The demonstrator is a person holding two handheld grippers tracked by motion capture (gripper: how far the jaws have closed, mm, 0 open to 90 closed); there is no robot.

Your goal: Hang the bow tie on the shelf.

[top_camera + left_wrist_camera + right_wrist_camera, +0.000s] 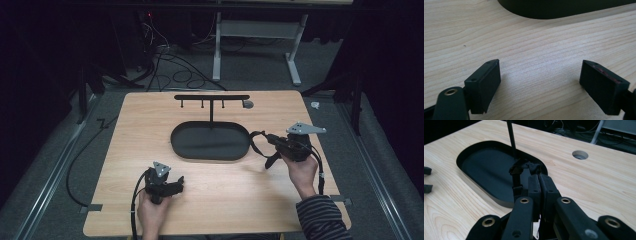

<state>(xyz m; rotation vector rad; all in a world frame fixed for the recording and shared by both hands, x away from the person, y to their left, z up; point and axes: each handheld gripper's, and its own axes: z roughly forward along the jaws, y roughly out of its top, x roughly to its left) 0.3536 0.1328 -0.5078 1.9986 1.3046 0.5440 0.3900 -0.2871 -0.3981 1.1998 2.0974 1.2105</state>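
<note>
Strap of black webbing with a small buckle (517, 173), limp and light by the look, hangs pinched at one end in the shut right gripper (539, 178) above the black oval tray's (180, 150) right rim; left gripper (540, 81) gapes empty near the wooden table's (225, 200) front edge.

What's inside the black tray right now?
The tray looks bare except for the stand's post rising at its back edge. The strap in the right gripper hides the near corner.
</note>
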